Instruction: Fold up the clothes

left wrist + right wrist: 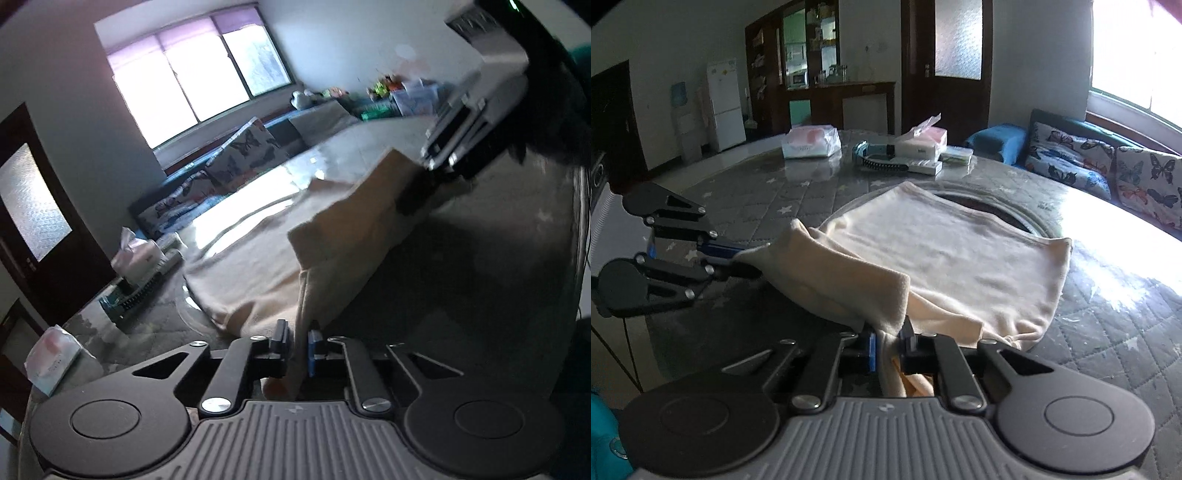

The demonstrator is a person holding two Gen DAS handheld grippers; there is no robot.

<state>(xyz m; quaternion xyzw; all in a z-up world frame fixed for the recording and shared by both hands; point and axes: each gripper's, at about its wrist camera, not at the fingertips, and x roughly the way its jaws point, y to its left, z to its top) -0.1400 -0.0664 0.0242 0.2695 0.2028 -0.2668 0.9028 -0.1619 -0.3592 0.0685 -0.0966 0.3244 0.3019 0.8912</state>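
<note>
Cream garment (pixel 945 251) lies on the quilted surface (pixel 1108 332), its near edge pinched by both the left claw (pixel 738 254) and right claw (pixel 888 349), which should carry it over level, keeping corners aligned.

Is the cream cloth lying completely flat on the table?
No: the near edge of the cream cloth is lifted off the table, pinched by the left claw and the right claw.
</note>
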